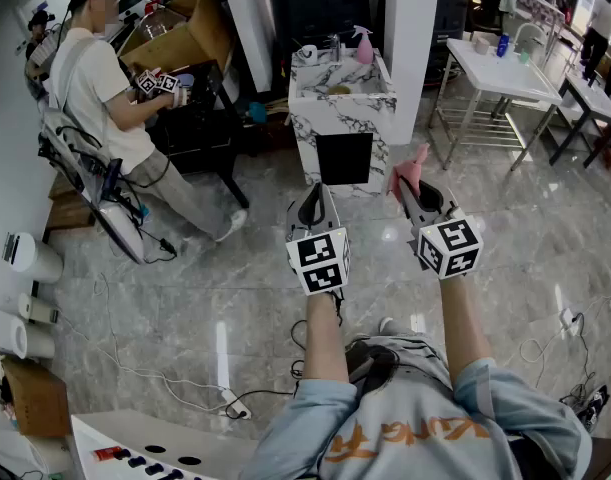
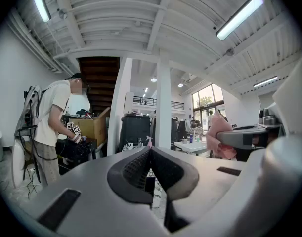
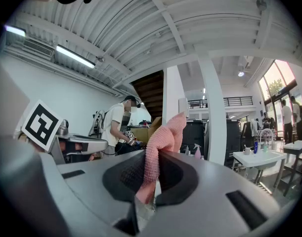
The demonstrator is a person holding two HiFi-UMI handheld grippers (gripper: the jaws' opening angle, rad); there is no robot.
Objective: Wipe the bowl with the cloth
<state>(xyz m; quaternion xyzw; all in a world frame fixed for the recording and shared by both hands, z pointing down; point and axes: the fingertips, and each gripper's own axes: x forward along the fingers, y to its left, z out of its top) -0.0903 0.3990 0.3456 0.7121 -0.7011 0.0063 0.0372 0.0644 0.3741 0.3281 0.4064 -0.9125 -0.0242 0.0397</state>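
My right gripper [image 1: 412,190] is shut on a pink cloth [image 1: 407,172], which sticks up from between its jaws [image 3: 163,142]. The cloth also shows at the right of the left gripper view [image 2: 220,137]. My left gripper [image 1: 314,205] is shut with nothing between its jaws [image 2: 150,154]. Both are held up side by side above the marble floor, in front of a marble sink counter [image 1: 340,103]. Something yellowish [image 1: 337,90] lies in the sink basin; I cannot tell if it is the bowl.
A person [image 1: 115,108] with grippers stands at a dark table at the left. A pink spray bottle [image 1: 364,46] and a cup [image 1: 307,54] stand on the counter. A white table [image 1: 505,73] is at the right. Cables [image 1: 185,378] lie on the floor.
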